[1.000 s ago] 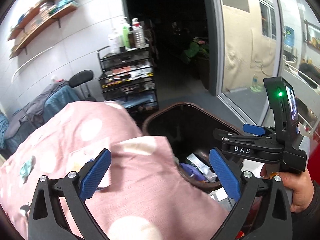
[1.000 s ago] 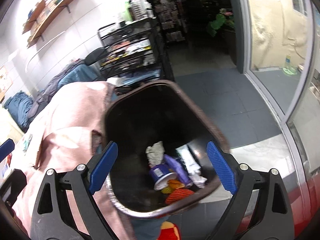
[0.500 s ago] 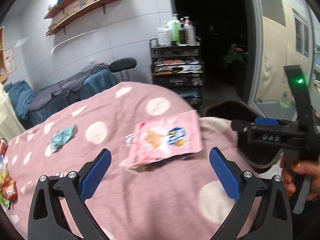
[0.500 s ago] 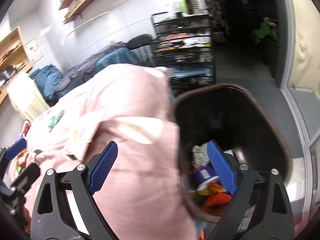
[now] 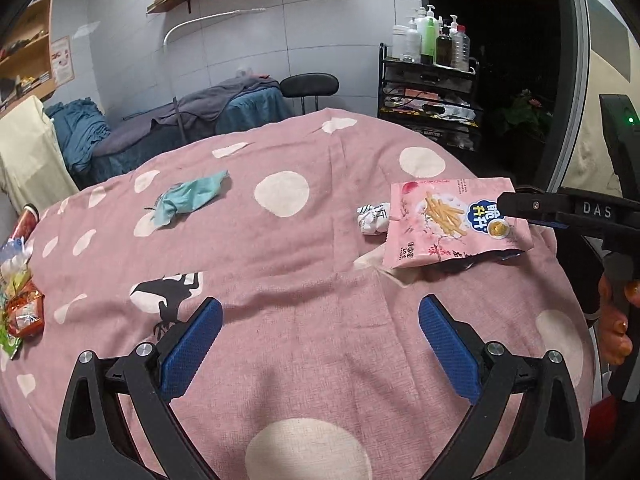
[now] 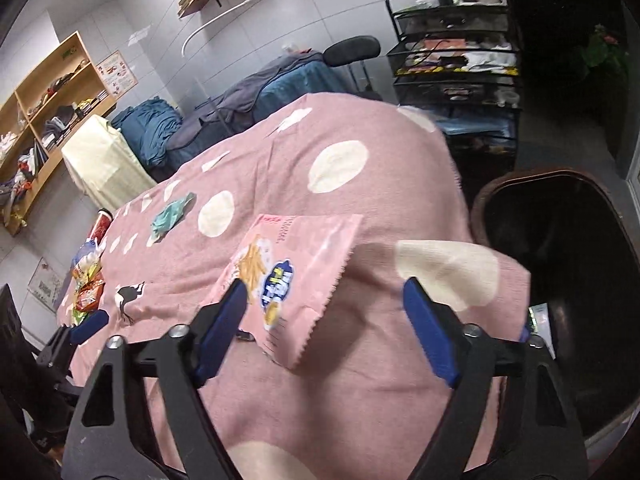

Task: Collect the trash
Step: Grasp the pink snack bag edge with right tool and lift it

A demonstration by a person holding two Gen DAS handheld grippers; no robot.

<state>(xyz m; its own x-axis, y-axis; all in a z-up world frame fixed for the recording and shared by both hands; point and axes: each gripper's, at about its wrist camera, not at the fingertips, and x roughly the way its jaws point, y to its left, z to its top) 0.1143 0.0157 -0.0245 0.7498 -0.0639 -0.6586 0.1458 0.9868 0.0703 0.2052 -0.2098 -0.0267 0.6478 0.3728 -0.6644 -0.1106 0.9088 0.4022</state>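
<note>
Both views swung off the bin (image 6: 560, 280) and onto the tabletop (image 5: 304, 280); a second ago the bin filled the right view, now it sits at that view's right edge, just past the tabletop's corner. Right hand-held gripper (image 6: 324, 320) jaws have just been closing but are spread, nothing pinched; the snack bag (image 6: 292, 280) lies between them, left fingertip at the bag's edge, contact unclear. Left hand-held gripper (image 5: 320, 340) spread wide over bare pink cloth, holding nothing.

Snack bag (image 5: 452, 224) lies flat near the tabletop's bin-side edge. A crumpled white wrapper (image 5: 373, 219) touches its side away from the bin. A teal wad (image 5: 188, 200) sits well apart, toward the far edge. A pile of wrappers (image 5: 20, 304) sits at the opposite end of the tabletop, with a red can (image 5: 25, 222) beside it. A person's hand (image 5: 616, 320) grips the right gripper's handle.
</note>
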